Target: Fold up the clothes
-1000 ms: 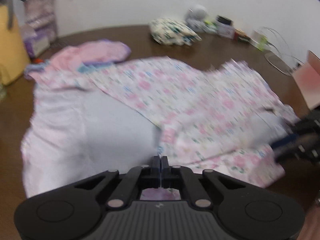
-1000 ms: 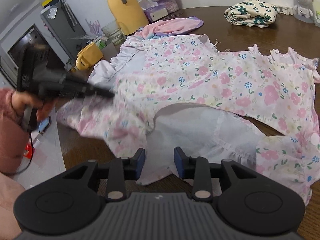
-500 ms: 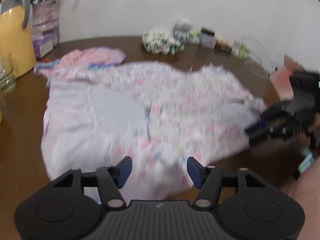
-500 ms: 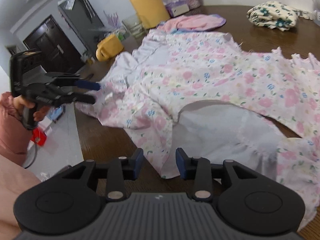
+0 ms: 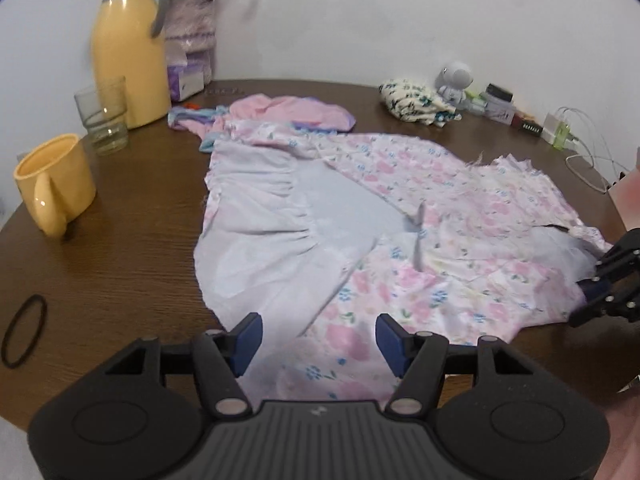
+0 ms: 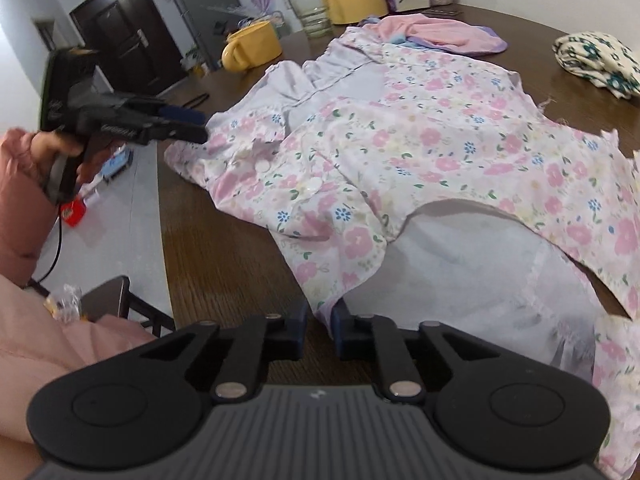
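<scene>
— Whereabouts of the dress (image 5: 440, 208)?

— Flat across the brown table (image 5: 120, 260), floral side up, with pale lining showing at two turned-back patches. Near edge close to the table's rim.

— State of the right gripper (image 6: 320, 328)?

— Closing, with the lower hem between the pads. Pinching only a narrow bite of cloth.

— And the left gripper (image 5: 319, 338)?

— Spread wide at the other near corner. Cloth under the gap, nothing pinched.

— Best way on from here?

— Probably this: lower the left over the hem, take a matching bite, close firmly. Then lift both corners together, level, and carry toward the far edge. Hold the cloth taut between the two grips to avoid a sag or crease in the middle. Steer clear of the yellow mug (image 5: 56, 184) and the glass (image 5: 104, 116) on the left, and stop short of the pink garment (image 5: 288, 108) beyond.
</scene>
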Demonstrator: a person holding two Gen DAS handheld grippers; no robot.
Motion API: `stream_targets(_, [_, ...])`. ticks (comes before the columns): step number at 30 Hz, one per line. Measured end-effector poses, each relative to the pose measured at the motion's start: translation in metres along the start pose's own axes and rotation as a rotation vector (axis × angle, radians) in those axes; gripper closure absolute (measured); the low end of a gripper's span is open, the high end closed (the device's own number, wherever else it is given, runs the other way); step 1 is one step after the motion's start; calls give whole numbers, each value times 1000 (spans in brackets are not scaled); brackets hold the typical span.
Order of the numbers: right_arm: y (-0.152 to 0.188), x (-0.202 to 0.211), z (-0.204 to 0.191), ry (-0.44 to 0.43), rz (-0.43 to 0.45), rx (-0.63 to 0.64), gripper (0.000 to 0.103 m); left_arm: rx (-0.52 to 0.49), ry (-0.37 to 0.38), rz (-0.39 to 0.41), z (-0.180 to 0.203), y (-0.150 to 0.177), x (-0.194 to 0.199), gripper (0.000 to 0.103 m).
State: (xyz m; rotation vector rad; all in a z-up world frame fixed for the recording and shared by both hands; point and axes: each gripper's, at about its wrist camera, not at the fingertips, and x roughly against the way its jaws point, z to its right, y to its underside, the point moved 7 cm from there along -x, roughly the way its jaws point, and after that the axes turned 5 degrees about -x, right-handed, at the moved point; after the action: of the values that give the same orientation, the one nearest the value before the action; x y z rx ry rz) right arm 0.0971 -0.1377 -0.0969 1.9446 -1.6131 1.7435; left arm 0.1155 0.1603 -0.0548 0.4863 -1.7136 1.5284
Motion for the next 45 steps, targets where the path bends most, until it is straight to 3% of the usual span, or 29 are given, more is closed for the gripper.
stream_targets(1, [0, 0, 0, -3, 0, 2, 96, -7, 17, -14, 1, 0, -5, 45])
stream_targets(2, [-1, 2, 0, -1, 6, -2, 99, -13, 35, -28, 2, 1, -10, 62])
stream_targets(3, [-2, 3, 2, 0, 13, -11, 100, -14, 62, -43, 5, 2, -14, 100])
stream_targets(5, [-2, 5, 5, -15, 13, -22, 102, 0, 69, -52, 8, 2, -14, 103])
stream_targets(8, [0, 9, 8, -45, -3, -3, 103, 8, -5, -11, 1, -5, 2, 103])
stream_targets(13, [4, 18, 7, -70, -32, 74, 103, 121, -76, 78, -20, -7, 31, 103])
stream_targets(19, [2, 10, 10, -123, -71, 47, 99, 184, -86, -11, -26, 24, 17, 103])
stream_targets(26, [-3, 18, 24, -162, -40, -56, 85, 202, -74, -11, -23, 39, 33, 102])
stream_targets(28, [-6, 17, 28, -178, -28, -97, 78, 213, -53, 31, -24, 32, 39, 89])
stream_targets(30, [-9, 11, 29, -176, -32, -119, 69, 227, -45, 56, -25, 21, 39, 60])
stream_targets(34, [-14, 2, 26, -189, -31, -156, 69, 210, -38, 48, -25, 6, 21, 58])
stream_targets(36, [-17, 1, 23, -197, -15, -160, 80, 214, -29, 24, -24, 5, 10, 61])
stream_targets(37, [-18, 2, 22, -199, -7, -159, 91, 216, -28, 10, -24, 5, 6, 72])
stream_targets(38, [-20, 3, 20, -200, 1, -156, 96, 218, -27, -4, -24, 6, 2, 100])
stream_targets(42, [-15, 9, 8, -221, -10, -66, 100, 175, -49, -4, -14, 11, 9, 103])
stream_targets(45, [-3, 6, 1, -234, -73, 9, 100, 169, -67, -4, -11, 19, 23, 103])
